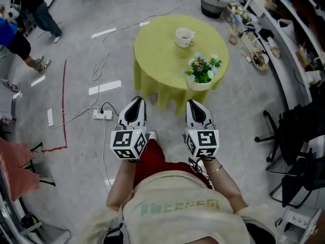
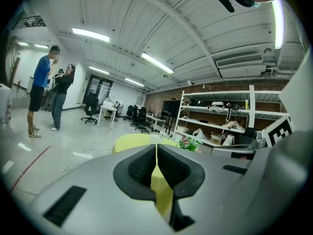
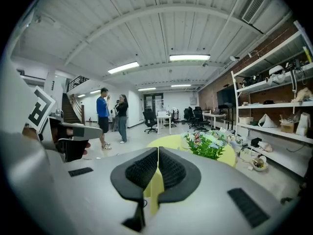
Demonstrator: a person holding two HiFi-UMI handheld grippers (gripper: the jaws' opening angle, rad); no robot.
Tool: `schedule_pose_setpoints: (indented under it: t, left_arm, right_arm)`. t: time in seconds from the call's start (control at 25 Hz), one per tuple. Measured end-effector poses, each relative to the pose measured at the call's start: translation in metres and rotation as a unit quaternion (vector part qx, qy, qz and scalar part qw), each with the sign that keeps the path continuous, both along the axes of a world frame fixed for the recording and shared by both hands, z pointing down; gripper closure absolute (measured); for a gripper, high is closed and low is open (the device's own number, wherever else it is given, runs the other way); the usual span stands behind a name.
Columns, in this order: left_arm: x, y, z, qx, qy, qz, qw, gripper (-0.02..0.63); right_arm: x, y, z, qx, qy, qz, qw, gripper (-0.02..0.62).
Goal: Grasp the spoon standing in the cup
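A white cup (image 1: 184,36) stands on the far side of the round table (image 1: 162,60), which has a yellow-green cloth; the spoon in it is too small to make out. A pot of flowers (image 1: 201,73) sits at the table's near right. My left gripper (image 1: 137,102) and right gripper (image 1: 193,105) hang side by side just short of the table's near edge, both pointing toward it. Both are shut with nothing between the pads. In the left gripper view the left gripper (image 2: 156,148) faces the table (image 2: 132,142). In the right gripper view the right gripper (image 3: 158,151) faces the flowers (image 3: 208,146).
A power strip (image 1: 102,114) and cables lie on the floor left of the table. Black office chairs (image 1: 287,136) and long shelves (image 1: 284,29) line the right side. A dark basket (image 1: 213,4) stands behind the table. People (image 1: 23,29) stand at the far left.
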State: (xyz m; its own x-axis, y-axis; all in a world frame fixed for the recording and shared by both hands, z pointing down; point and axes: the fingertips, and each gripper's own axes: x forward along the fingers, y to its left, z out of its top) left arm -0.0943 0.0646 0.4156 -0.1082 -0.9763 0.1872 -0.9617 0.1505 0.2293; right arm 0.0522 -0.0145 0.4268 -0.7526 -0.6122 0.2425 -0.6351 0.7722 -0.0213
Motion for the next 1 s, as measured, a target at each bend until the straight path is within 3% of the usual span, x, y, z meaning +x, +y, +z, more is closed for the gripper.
schedule_pose_setpoints:
  t: [0.44, 1.0]
  left_arm:
    - [-0.076, -0.067, 0.004, -0.005, -0.008, 0.047, 0.9988, 0.575]
    - [-0.121, -0.134, 0.008, -0.005, -0.014, 0.124, 0.9922, 0.575]
  right_arm:
    - [-0.070, -0.058, -0.002, 0.008, 0.000, 0.051, 0.999, 0.558]
    - [-0.114, -0.098, -0.010, 0.020, 0.007, 0.116, 0.993, 0.558]
